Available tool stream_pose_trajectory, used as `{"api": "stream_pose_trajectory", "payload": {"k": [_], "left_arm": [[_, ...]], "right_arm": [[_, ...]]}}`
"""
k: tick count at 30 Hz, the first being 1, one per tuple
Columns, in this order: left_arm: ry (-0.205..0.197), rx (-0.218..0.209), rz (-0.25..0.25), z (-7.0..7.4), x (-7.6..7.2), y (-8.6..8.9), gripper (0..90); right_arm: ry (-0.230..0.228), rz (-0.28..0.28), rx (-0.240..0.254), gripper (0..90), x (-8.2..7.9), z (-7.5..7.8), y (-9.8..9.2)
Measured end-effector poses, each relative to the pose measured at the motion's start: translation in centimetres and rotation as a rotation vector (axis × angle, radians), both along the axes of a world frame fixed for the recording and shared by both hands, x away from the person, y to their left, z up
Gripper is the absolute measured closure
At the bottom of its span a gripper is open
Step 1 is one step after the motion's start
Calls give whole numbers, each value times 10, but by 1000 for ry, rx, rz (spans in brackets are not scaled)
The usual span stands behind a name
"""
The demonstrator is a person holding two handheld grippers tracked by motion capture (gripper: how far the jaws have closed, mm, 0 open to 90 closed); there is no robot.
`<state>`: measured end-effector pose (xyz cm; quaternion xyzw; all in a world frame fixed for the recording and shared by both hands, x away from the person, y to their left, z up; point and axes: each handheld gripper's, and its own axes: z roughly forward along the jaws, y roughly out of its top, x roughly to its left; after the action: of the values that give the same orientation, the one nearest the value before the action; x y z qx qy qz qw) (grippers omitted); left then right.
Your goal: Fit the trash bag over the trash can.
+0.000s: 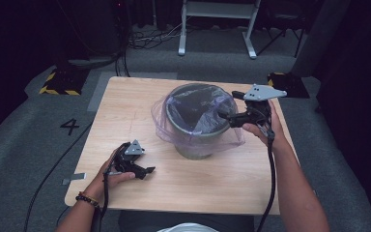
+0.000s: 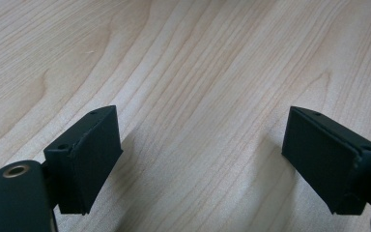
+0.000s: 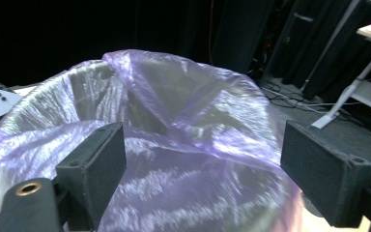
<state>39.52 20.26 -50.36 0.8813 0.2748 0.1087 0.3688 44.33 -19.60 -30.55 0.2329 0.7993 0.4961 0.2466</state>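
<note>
A grey round bin (image 1: 196, 121) stands near the middle of the wooden table (image 1: 125, 111), lined with a thin purple plastic bag (image 1: 174, 126) whose edges drape over its rim. My right gripper (image 1: 225, 116) is held at the bin's right rim, open, with the bag (image 3: 174, 145) spread between and beyond its pads and nothing clamped. My left gripper (image 1: 147, 171) rests low at the table's front left, open above bare wood (image 2: 198, 96), well apart from the bin.
The table's edges drop to grey carpet on all sides. A white frame's legs (image 1: 217, 29) stand at the back. Yellow-black marked blocks (image 1: 60, 82) sit near the table's far corners. Cables trail from both grippers toward the front edge.
</note>
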Motion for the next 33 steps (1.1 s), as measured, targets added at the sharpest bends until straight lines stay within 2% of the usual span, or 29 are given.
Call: {"api": "stream_pose_trajectory", "payload": {"k": [14, 19, 23, 26, 28, 33], "left_arm": [[2, -1, -3, 0, 0, 0, 135], [1, -1, -3, 0, 0, 0, 135], [2, -1, -3, 0, 0, 0, 135], [1, -1, -3, 0, 0, 0, 135], [1, 0, -3, 0, 0, 0, 135], [1, -1, -3, 0, 0, 0, 135]], "right_arm": [[54, 13, -80, 162, 11, -7, 26], [91, 4, -69, 162, 17, -11, 30], [98, 13, -91, 166, 18, -13, 36], [101, 7, -100, 219, 18, -14, 40], [119, 13, -100, 222, 19, -15, 43], [154, 2, -162, 225, 21, -18, 49]]}}
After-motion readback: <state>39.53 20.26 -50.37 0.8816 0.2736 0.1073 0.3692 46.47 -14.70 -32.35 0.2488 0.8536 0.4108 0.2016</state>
